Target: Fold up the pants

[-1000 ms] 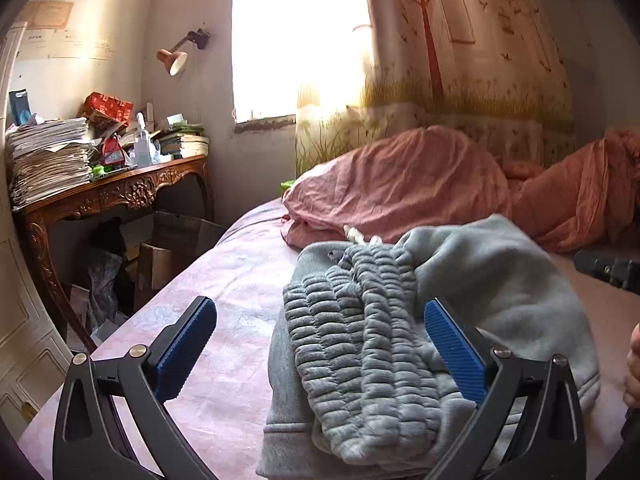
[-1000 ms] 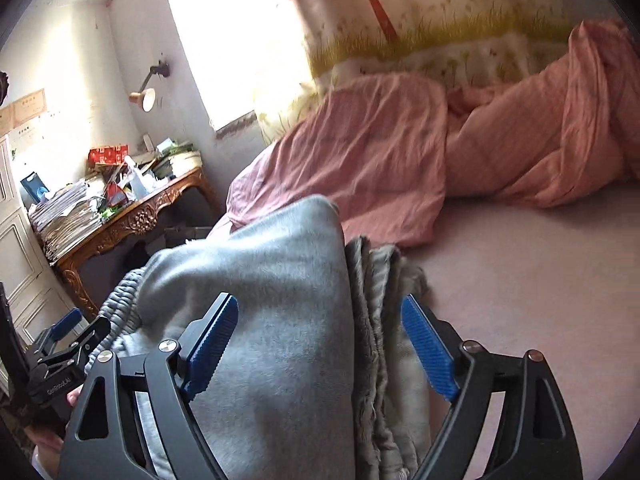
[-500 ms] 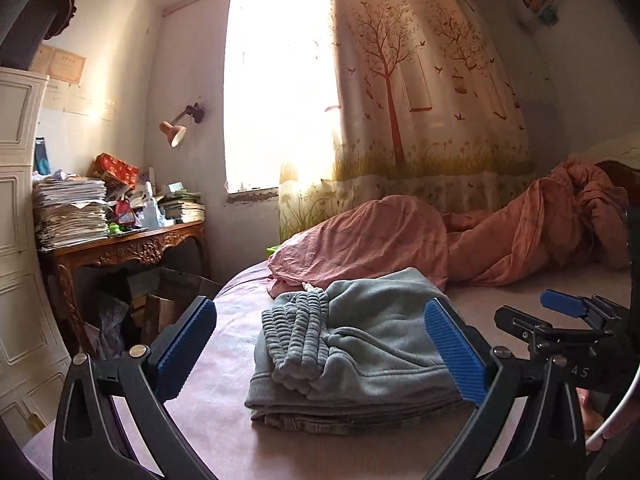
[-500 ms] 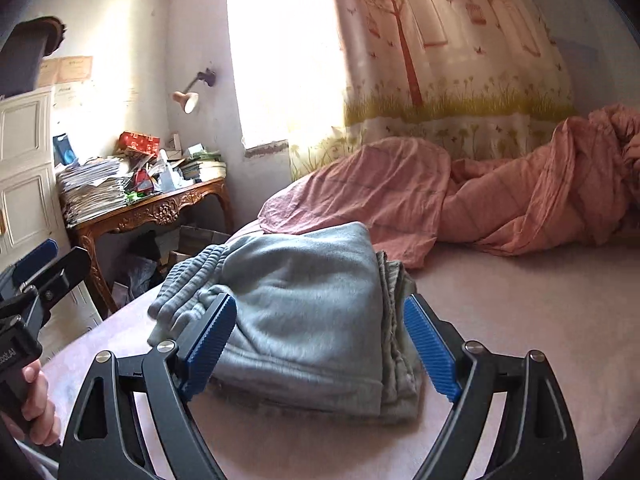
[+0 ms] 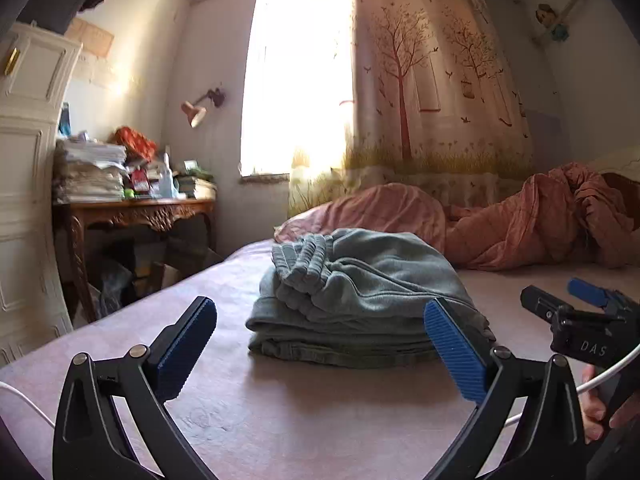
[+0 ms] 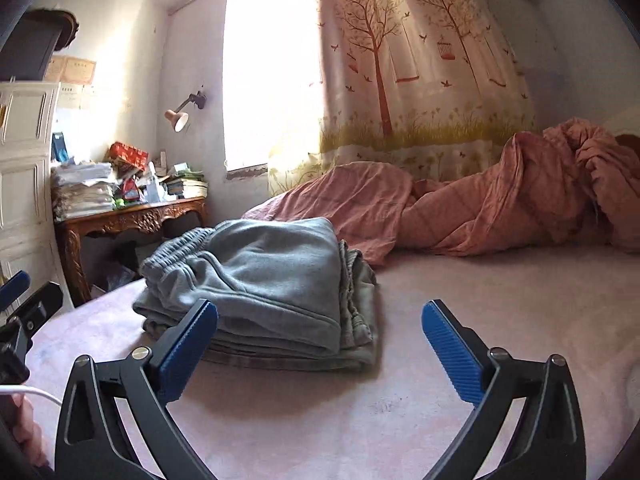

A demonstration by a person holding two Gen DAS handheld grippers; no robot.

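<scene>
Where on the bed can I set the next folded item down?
Bare sheet lies right of the folded pants, below the pink quilt; another strip runs before the stack, nearest both tools. Crowded: the quilt behind, the cluttered desk left.

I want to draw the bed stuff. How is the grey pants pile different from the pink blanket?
The grey pants are folded into a neat, flat stack; the pink blanket is bunched and crumpled. The pants lie near the front of the bed; the blanket lies farther back, under the curtain. The pants pile looks smaller; the blanket spreads across the bed. Both are soft cloth resting on the bed.
</scene>
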